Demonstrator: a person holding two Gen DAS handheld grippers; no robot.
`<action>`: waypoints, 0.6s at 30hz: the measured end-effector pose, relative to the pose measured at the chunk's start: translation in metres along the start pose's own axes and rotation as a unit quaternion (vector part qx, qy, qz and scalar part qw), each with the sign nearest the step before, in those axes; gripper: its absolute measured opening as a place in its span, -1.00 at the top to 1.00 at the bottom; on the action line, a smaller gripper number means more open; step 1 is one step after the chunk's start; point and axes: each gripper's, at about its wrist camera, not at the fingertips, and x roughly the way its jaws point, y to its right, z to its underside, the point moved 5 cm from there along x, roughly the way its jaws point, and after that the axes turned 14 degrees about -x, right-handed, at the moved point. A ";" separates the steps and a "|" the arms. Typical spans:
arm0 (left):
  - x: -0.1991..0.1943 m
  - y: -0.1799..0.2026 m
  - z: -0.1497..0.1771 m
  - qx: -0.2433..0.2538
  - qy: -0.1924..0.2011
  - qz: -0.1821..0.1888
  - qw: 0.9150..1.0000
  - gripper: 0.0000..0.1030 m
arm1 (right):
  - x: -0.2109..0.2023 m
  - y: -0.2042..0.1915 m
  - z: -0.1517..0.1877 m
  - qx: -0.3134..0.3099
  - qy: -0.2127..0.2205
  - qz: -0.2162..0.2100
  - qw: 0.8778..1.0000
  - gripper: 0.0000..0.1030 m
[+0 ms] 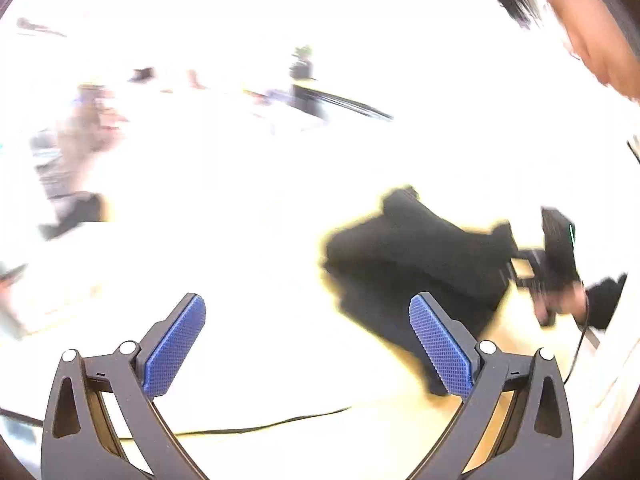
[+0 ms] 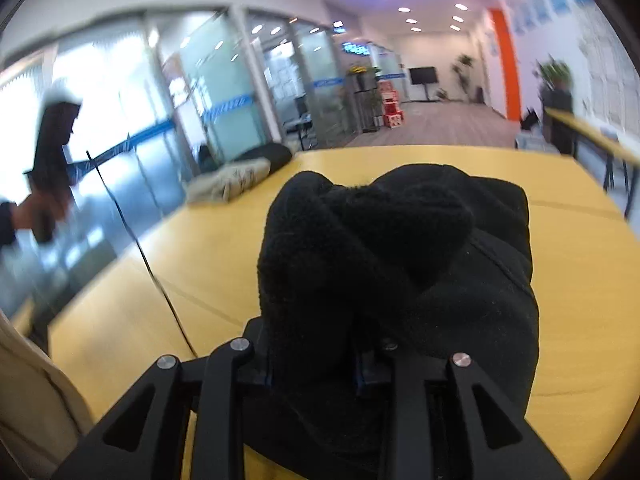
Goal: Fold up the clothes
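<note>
The left gripper (image 1: 307,344), its blue textured pads (image 1: 176,346) spread wide with nothing between them, hangs above the yellow wooden tabletop (image 2: 580,280); the black fleece garment (image 1: 416,264) lies ahead and to its right. A thin black cable (image 1: 256,428) crosses the surface just below its fingers. The right gripper (image 2: 316,376) is clamped on a bunched fold of that soft, nubby garment (image 2: 400,264), which mounds up directly before it. Beyond stand glass partitions (image 2: 208,92) and a long corridor.
</note>
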 end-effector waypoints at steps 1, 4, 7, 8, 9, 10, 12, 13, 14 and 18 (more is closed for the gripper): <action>-0.016 -0.002 -0.006 -0.008 0.014 -0.026 1.000 -1.00 | 0.008 -0.010 -0.001 -0.029 -0.011 0.006 1.000 0.46; -0.049 -0.015 -0.010 -0.009 0.047 -0.068 0.997 -1.00 | 0.031 -0.039 -0.005 -0.115 -0.043 0.024 0.992 0.45; -0.005 0.036 0.013 -0.010 0.053 -0.020 0.998 -1.00 | 0.051 -0.068 -0.002 -0.218 -0.063 0.056 0.972 0.44; 0.018 0.058 0.022 -0.005 0.044 0.001 0.999 -1.00 | 0.055 -0.082 0.002 -0.255 -0.070 0.069 0.962 0.44; 0.043 0.076 0.027 0.005 0.029 0.020 0.999 -1.00 | 0.059 -0.095 0.006 -0.291 -0.076 0.083 0.950 0.43; 0.073 0.096 0.035 0.016 0.017 0.038 0.999 -1.00 | 0.063 -0.108 0.009 -0.327 -0.083 0.096 0.937 0.43; 0.130 0.147 0.052 0.042 0.000 0.076 0.996 -1.00 | 0.069 -0.117 0.029 -0.379 -0.090 0.118 0.913 0.38; 0.153 0.182 0.061 0.056 -0.008 0.096 0.994 -1.00 | 0.073 -0.119 0.033 -0.403 -0.096 0.130 0.901 0.35; 0.173 0.224 0.070 0.070 -0.014 0.118 0.990 -1.00 | 0.078 -0.122 0.038 -0.425 -0.102 0.143 0.888 0.28; 0.162 0.338 0.052 0.097 -0.021 0.223 0.970 -1.00 | 0.089 -0.136 0.050 -0.484 -0.107 0.192 0.847 0.03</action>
